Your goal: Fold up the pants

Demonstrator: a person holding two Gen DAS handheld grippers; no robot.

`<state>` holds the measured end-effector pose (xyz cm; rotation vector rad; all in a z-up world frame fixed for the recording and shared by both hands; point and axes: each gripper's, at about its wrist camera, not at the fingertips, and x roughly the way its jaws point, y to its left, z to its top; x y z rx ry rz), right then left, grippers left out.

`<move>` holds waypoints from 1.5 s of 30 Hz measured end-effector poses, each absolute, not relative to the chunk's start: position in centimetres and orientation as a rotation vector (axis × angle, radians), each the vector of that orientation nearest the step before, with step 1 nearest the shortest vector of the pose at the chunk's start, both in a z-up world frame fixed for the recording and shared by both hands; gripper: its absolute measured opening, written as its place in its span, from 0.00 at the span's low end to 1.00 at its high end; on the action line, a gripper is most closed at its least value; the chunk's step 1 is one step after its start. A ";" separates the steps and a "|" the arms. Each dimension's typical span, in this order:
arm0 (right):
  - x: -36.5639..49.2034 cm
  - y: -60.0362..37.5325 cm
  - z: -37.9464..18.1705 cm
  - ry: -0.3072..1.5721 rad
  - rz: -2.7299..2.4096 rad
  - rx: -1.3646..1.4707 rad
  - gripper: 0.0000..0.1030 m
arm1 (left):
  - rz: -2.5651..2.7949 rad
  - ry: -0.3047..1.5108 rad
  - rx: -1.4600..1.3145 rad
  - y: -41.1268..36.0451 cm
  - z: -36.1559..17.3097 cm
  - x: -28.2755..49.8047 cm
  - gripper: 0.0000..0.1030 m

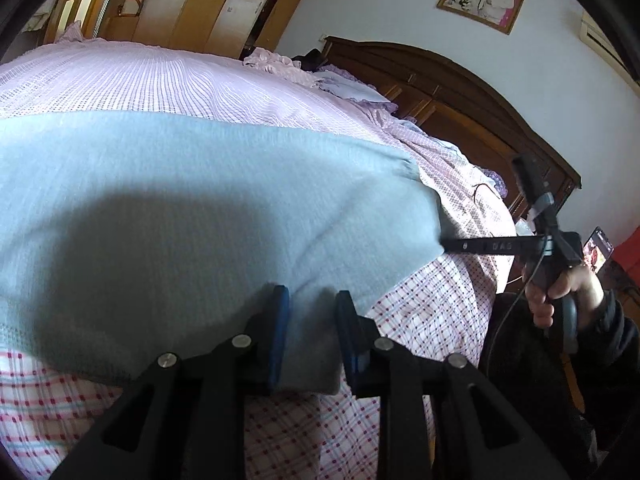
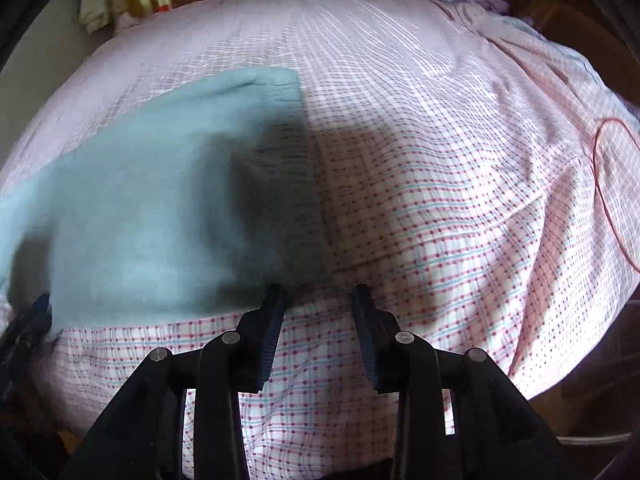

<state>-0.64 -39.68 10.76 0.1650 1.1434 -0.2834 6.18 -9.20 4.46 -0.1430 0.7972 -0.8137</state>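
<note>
Light blue pants (image 1: pixel 192 208) lie spread on the checked bed sheet (image 1: pixel 420 320). My left gripper (image 1: pixel 312 304) stands open with the near edge of the pants between its blue pads, not clamped. In the right wrist view the pants (image 2: pixel 152 216) lie to the left, and my right gripper (image 2: pixel 320 300) is open and empty over the sheet (image 2: pixel 440 240), just off the pants' near right corner. The right gripper also shows in the left wrist view (image 1: pixel 444 245), its tip at the right edge of the pants. The left gripper's tip shows at the far left of the right wrist view (image 2: pixel 36 312).
A dark wooden headboard (image 1: pixel 460 92) stands at the far right, with ruffled pillows (image 1: pixel 344 84) before it. Wooden wardrobes (image 1: pixel 208 4) line the far wall. A red cord (image 2: pixel 604 184) lies on the sheet at the right. A phone (image 1: pixel 598 248) sits beyond my right hand.
</note>
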 end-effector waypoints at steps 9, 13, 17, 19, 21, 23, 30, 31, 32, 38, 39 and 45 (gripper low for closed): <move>0.0 -30.5 17.7 0.970 -0.416 -0.235 0.28 | -0.706 0.920 -0.173 -6.1 6.9 6.4 0.24; 1.1 -19.0 19.7 0.800 -0.126 -0.362 0.63 | -0.541 0.839 -0.215 1.0 10.1 6.4 0.36; 1.6 -6.3 17.7 0.620 0.171 -0.516 0.72 | -0.400 0.741 -0.322 11.5 11.5 6.8 0.53; 2.0 0.4 15.3 0.542 0.292 -0.627 0.72 | -0.346 0.758 -0.396 16.6 10.8 7.3 0.53; 2.4 4.4 13.3 0.479 0.352 -0.675 0.72 | -0.332 0.840 -0.519 21.4 9.1 8.4 0.53; 3.5 8.4 11.1 0.462 0.412 -0.731 0.72 | -0.378 0.894 -0.703 25.8 7.2 9.8 0.53; 6.7 15.0 7.0 0.458 0.489 -0.841 0.71 | -0.473 1.047 -0.771 27.7 4.9 16.7 0.59; 7.2 15.3 7.1 0.465 0.487 -0.847 0.71 | -0.469 1.083 -0.775 27.6 4.4 17.8 0.59; 7.3 15.5 7.1 0.468 0.484 -0.852 0.71 | -0.472 1.098 -0.791 27.6 4.2 18.5 0.59; 6.9 18.2 6.6 0.395 0.429 -0.988 0.54 | -0.489 1.052 -0.944 29.7 4.0 20.1 0.58; 6.5 18.7 6.3 0.373 0.425 -1.023 0.47 | -0.499 1.022 -0.952 29.9 4.2 20.4 0.58; 6.8 19.0 5.4 0.413 0.432 -0.999 0.33 | -0.558 1.147 -0.801 27.1 4.3 24.8 0.58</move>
